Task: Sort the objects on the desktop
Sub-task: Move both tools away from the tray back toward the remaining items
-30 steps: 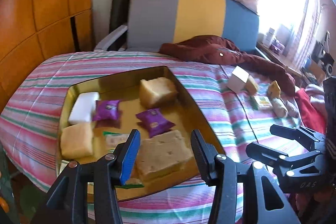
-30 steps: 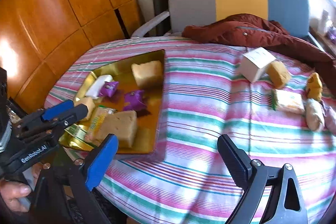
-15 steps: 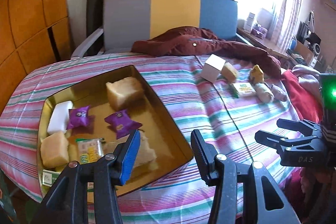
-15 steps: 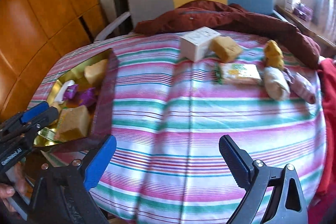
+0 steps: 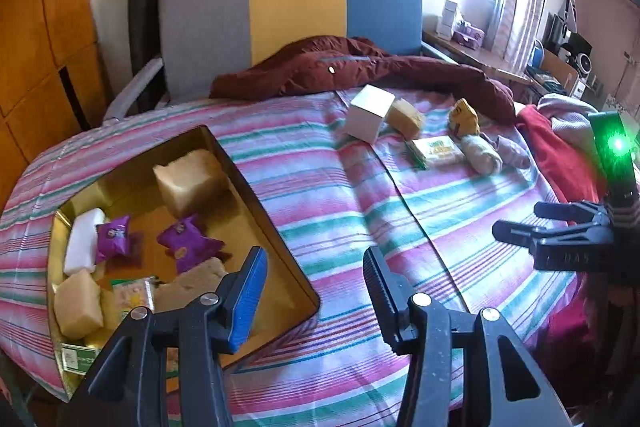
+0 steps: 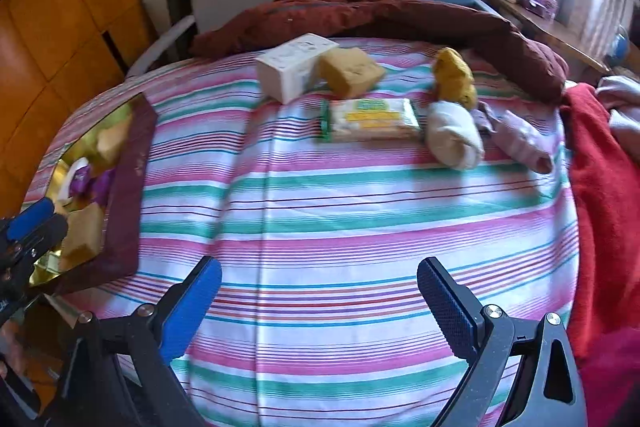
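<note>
**A:** Your left hand-held gripper (image 5: pixel 314 285) hangs empty with its jaws parted, over the near corner of the gold tray (image 5: pixel 276 227). Nothing lies between the pads.

**B:** And what does your left wrist view show in that tray?

**A:** Sorted things, by the look of it: a pale sponge block (image 5: pixel 188 179) at the far end, two purple packets (image 5: pixel 188 239) in the middle, a white bar (image 5: pixel 82 241) and more sponges at the near-left side. You seem to be collecting items there, which would explain why the tray sits at the counter's left edge within easy reach.

**B:** Where is what remains?

**A:** Well apart, across the striped cloth (image 5: pixel 340 203) at the far right: a white box (image 5: pixel 368 118) touching a tan sponge (image 5: pixel 406 117), a green-and-yellow packet (image 5: pixel 438 151), and some rolled cloths.

**B:** Now your right wrist view?

**A:** Your right hand-held gripper (image 6: pixel 318 303) stands wide open and empty over bare cloth, pointed toward that same cluster. The white box (image 6: pixel 294 69) and tan sponge (image 6: pixel 352 71) sit farthest; the packet (image 6: pixel 372 119) lies nearer, just beside a white cloth roll (image 6: pixel 454 137), with a yellow piece (image 6: pixel 454 77) behind and a lilac roll (image 6: pixel 518 141) to the right.

**B:** Anything in your way?

**A:** The roll crowds the packet's right end, so I'd judge a grasp there tight. A maroon jacket (image 6: pixel 400 15) drapes behind, and red fabric (image 6: pixel 600 195) borders the right.
</note>
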Tool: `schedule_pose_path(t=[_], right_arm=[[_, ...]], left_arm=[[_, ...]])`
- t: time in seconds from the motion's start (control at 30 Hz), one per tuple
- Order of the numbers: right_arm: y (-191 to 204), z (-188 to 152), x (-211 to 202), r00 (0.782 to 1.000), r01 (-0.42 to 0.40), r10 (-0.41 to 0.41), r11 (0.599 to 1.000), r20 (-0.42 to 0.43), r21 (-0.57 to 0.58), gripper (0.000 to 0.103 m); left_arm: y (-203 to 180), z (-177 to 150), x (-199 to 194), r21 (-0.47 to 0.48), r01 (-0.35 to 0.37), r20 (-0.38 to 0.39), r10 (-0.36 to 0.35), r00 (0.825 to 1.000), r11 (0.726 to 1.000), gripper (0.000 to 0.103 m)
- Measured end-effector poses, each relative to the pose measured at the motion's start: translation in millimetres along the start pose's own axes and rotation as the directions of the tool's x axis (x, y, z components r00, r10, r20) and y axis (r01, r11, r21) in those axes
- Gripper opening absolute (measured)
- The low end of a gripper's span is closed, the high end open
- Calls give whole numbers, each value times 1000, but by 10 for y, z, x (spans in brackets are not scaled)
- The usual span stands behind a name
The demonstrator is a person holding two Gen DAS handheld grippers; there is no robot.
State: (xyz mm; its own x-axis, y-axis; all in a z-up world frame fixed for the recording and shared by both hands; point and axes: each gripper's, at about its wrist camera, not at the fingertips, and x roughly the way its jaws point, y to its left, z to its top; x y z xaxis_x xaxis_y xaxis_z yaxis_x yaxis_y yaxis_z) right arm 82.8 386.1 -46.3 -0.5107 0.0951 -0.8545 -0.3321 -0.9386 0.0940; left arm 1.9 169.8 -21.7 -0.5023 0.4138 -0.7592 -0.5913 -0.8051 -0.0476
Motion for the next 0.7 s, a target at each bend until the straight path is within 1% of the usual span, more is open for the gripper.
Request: schedule_pose_path(t=[0.2,0.47,0.53,0.63,0.7], right_arm=[[-234,52,33,999,27,-26,999,-28,27,101],[-606,195,78,999,11,-5,990,-42,138,103],[-671,235,102,999,5,2,989,-49,145,103],[-753,278,118,999,20,-13,989,-51,145,103],[-849,314,129,999,16,-8,986,-50,167,103]], left_arm=[[-120,-7,112,24,32,-35,-31,999,999,50],[-296,-23,204,63,83,-64,-79,995,995,50],[-322,-37,236,61,98,-78,-93,993,993,50],[-357,-63,266,65,111,-90,-105,990,992,50],[-394,-64,283,77,113,-95,-106,990,991,50]])
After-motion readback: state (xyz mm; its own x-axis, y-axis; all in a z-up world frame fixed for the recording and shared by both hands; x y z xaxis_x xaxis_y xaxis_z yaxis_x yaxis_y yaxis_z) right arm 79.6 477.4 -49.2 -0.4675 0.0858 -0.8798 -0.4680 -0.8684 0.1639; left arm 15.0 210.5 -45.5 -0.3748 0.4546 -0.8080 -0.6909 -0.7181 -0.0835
